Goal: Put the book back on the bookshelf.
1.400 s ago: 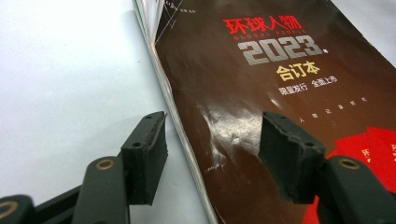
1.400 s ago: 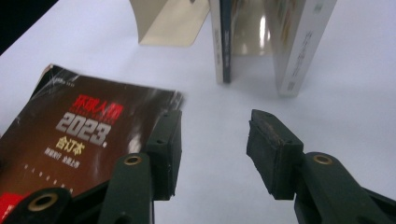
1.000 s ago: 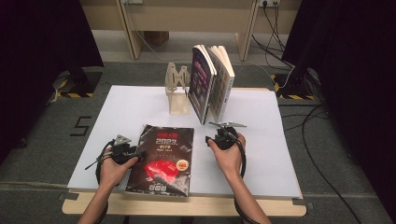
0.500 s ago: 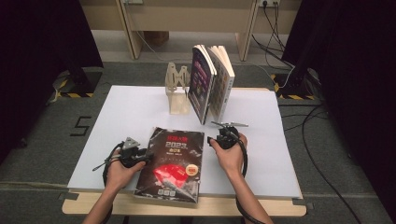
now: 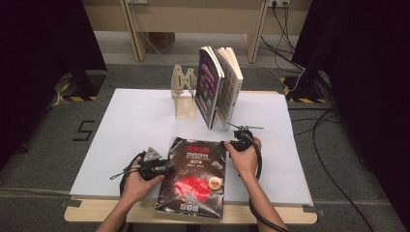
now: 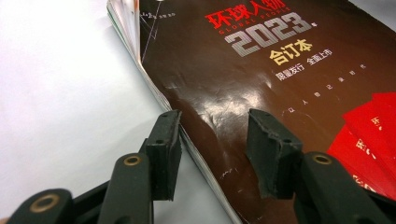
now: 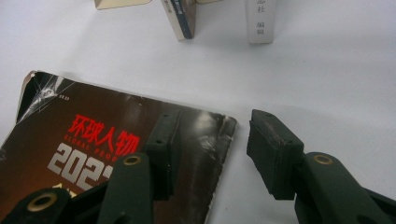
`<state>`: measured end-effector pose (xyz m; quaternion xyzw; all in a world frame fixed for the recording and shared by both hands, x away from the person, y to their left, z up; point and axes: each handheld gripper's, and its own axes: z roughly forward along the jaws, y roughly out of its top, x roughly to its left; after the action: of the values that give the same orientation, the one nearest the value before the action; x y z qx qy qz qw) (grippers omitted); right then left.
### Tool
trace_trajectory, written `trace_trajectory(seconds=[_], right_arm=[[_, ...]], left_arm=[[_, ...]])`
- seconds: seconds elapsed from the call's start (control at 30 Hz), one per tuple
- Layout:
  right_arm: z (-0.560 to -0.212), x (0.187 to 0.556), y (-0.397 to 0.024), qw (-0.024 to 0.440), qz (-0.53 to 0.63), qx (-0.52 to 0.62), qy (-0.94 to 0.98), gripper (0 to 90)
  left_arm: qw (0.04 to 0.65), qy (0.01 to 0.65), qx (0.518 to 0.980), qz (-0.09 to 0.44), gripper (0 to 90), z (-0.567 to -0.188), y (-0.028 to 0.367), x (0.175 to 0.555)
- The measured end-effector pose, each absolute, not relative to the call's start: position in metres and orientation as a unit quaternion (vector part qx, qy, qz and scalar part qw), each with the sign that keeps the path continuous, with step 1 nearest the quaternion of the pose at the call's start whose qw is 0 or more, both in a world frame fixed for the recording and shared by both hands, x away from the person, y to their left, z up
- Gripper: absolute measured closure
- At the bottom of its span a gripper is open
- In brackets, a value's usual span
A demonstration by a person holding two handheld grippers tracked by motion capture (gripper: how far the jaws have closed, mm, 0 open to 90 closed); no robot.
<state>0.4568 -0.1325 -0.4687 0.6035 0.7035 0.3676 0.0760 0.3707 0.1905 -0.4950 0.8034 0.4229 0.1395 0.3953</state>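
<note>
Dark glossy magazine (image 5: 195,175) with red and silver cover lettering and red envelopes printed low on its cover lies flat near the front edge of the white worktop (image 5: 130,125), its bottom end reaching over that edge. At the magazine's left edge sits the left gripper (image 6: 213,140), whose black fingers (image 6: 163,144) are spread astride the spine, one over bare worktop and one over the cover; they have just been closing and then easing apart, and no pad presses on the pages. At the magazine's far right corner the right gripper (image 7: 212,149) holds its fingers (image 7: 273,149) spread as well, one above the creased cover corner, the other above the worktop. Near the worktop's back edge a pale wooden rack (image 5: 184,94) stands with two upright books (image 5: 218,87) leaning just beside it.
</note>
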Motion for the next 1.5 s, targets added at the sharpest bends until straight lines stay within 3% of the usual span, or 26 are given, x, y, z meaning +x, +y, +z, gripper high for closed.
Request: trace_trajectory(seconds=[0.77, 1.5], right_arm=[[-0.481, 0.462, -0.134, 0.067, 0.380, 0.610, 0.692, 56.9], [-0.481, 0.456, -0.149, 0.000, 0.398, 0.629, 0.668, 58.9]], left_arm=[[0.397, 0.428, 0.801, 0.135, 53.0, -0.495, 0.184, 0.367], [0.394, 0.427, 0.802, 0.139, 53.5, -0.495, 0.183, 0.366]])
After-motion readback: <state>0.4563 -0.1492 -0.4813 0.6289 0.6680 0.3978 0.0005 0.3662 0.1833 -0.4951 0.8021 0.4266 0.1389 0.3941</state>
